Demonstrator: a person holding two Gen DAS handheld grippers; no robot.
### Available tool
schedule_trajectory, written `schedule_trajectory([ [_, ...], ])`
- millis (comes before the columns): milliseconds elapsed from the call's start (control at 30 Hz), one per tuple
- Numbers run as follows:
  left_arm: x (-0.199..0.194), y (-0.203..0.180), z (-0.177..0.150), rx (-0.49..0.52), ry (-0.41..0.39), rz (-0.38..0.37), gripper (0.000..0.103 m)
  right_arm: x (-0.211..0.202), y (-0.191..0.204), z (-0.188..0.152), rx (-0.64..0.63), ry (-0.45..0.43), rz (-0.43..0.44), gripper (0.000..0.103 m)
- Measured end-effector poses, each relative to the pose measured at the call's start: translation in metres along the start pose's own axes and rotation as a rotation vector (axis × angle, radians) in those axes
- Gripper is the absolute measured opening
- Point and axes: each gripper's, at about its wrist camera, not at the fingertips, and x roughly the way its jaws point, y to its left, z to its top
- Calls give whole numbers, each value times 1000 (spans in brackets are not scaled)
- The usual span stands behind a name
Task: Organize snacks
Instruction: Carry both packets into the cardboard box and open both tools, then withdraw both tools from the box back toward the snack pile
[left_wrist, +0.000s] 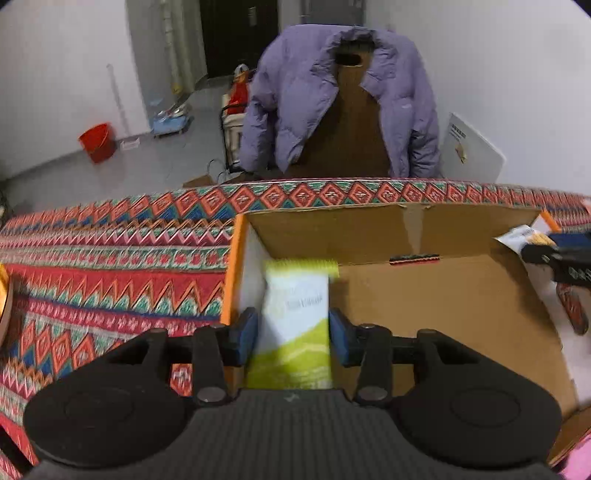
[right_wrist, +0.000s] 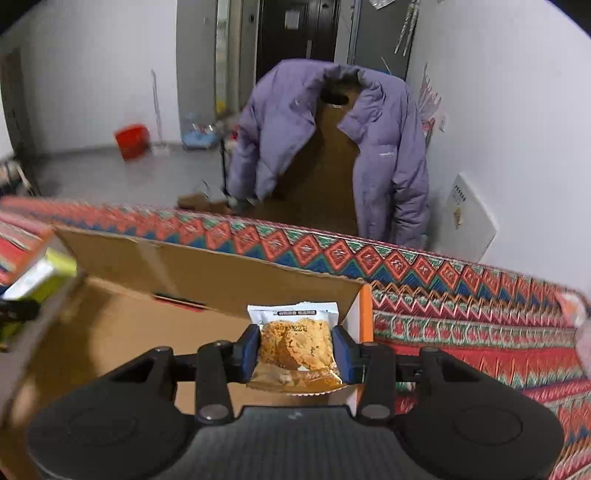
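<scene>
Left gripper: the left gripper (left_wrist: 293, 332) pinched a green-and-white snack packet (left_wrist: 295, 325) between its blue pads, one pad on each long side of the packet.
Green packet position: it hung over the left end of the open brown cardboard box (left_wrist: 443, 295), just inside the box's orange-edged left wall; its print was blurred.
Right gripper: the right gripper (right_wrist: 295, 349) pinched a clear wrapper holding a golden crumbed snack (right_wrist: 295, 347), pads pressed to both sides.
Crumbed snack position: it hung over the right end of the same box (right_wrist: 184, 273), close to the orange-edged right wall.
Box: it sat with flaps open on a red, blue and green zigzag-patterned cloth (left_wrist: 110, 266).
Background: a purple puffer jacket (left_wrist: 332, 92) was draped over a brown chair back beyond the table, and a red bucket (left_wrist: 98, 142) stood on the grey floor.
</scene>
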Motion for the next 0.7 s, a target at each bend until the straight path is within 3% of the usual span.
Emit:
schedule_trajectory([
  [67, 1, -2, 0, 12, -10, -12, 54, 12, 5, 2, -31, 7, -29, 45],
  [167, 2, -3, 5, 11, -16, -16, 55, 19, 7, 7, -53, -4, -45, 47],
  [267, -8, 2, 10, -6, -22, -30, 55, 6, 3, 9, -39, -36, -43, 55],
  [367, -26, 10, 12, -6, -43, -19, 60, -21, -7, 9, -27, -70, -20, 58],
  [500, -70, 19, 9, -1, -90, -17, 64, -77, -14, 4, -63, -131, -41, 73],
  [633, -126, 31, -4, -24, -139, -38, 73, -142, -24, -12, -63, -171, -27, 76],
  [700, -159, 35, -19, -26, -179, -41, 77, -176, -29, -29, -48, -198, -6, 86],
])
